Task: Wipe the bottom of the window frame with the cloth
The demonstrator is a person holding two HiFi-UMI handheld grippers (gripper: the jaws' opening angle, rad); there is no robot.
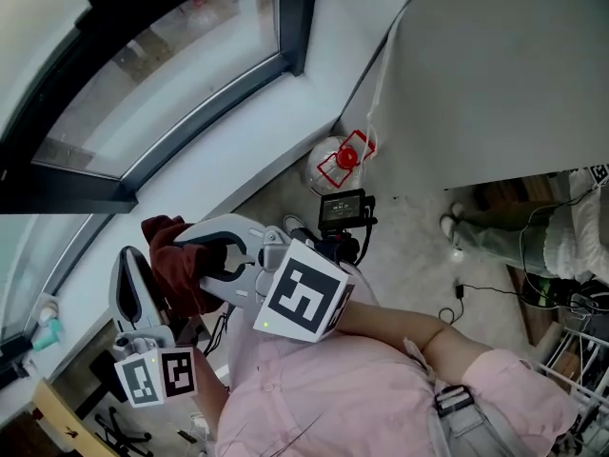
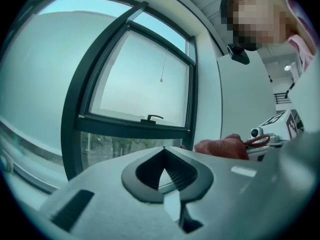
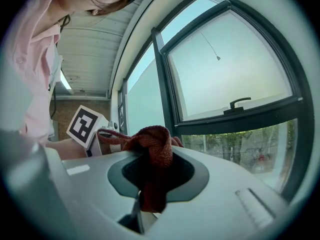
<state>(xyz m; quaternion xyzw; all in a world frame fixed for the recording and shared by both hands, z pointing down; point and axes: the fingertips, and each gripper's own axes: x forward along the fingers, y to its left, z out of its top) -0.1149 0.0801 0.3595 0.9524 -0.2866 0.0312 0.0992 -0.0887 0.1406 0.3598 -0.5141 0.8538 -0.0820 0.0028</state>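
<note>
- Cloth [image 1: 179, 267]: it is dark red and bunched up, and the right claw [image 1: 205, 255] is pinching it. In the right gripper view the cloth [image 3: 152, 156] fills the gap between the two jaws, and a bit hangs down below them.
- The left claw [image 1: 130, 260] is pressed together with nothing in it. In the left gripper view its tips [image 2: 163, 151] meet, and glass shows through the small hole behind them.
- The two claws are just beside each other, with the left one nearer the person.
- The window frame [image 1: 190, 122] is dark. Its bottom bar runs in a long slanted line, up to a corner by the white wall [image 1: 495, 65].
- A white ledge [image 1: 247, 150] runs along under that bar. It is long and bare.
- The cloth is down by the near edge of the ledge, apart from the dark bar.
- A black handle [image 3: 239, 103] sits on a higher bar of the frame.
- A round see-through thing with a red tag [image 1: 338, 162] stands on the floor by the wall corner, well apart from the claws.
</note>
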